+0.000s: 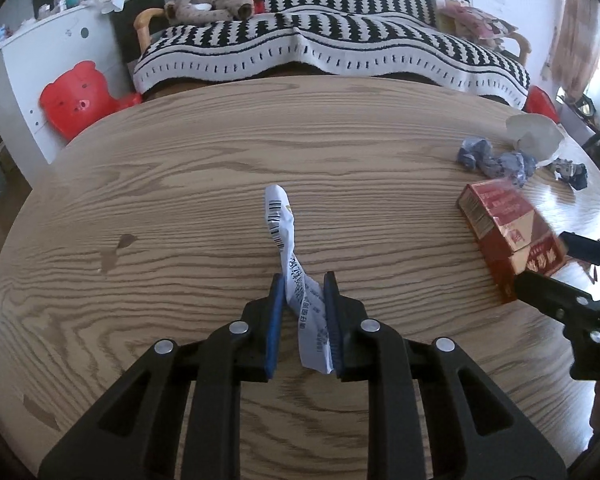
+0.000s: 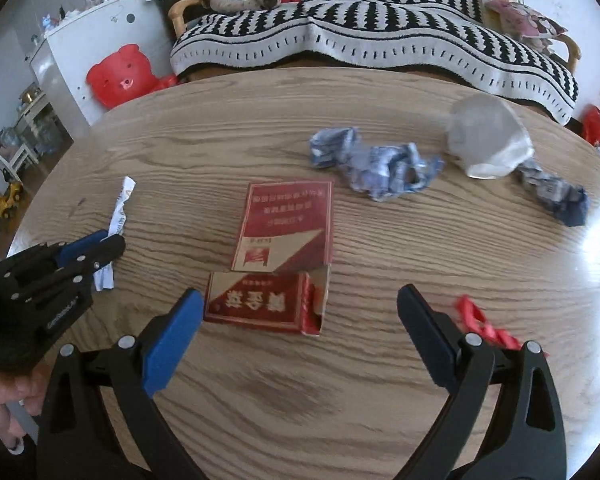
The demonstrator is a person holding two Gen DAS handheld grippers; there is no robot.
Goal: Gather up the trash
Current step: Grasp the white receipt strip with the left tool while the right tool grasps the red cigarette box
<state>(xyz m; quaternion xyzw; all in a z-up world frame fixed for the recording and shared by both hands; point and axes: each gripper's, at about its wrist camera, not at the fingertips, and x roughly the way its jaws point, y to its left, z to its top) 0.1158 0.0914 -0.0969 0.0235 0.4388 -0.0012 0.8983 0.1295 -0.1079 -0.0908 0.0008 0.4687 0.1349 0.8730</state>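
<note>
left gripper (image 1: 302, 292) angled down, pinching paper strip (image 1: 285, 236)

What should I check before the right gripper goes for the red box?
1. Left gripper shut on the white paper strip: ok.
2. Right gripper open wide enough for the red box: ok.
3. Box between the fingers: not ok, it lies just ahead.
4. Box flap closed: not ok, torn open.
5. Red scrap clear of the right finger: cannot tell.
6. Bin for the trash in view: not ok.

paper strip (image 1: 290, 264): 1 | red carton (image 2: 284, 256): 1 | blue wrappers (image 2: 374, 166): 3 | plastic cup (image 2: 488, 140): 1
</note>
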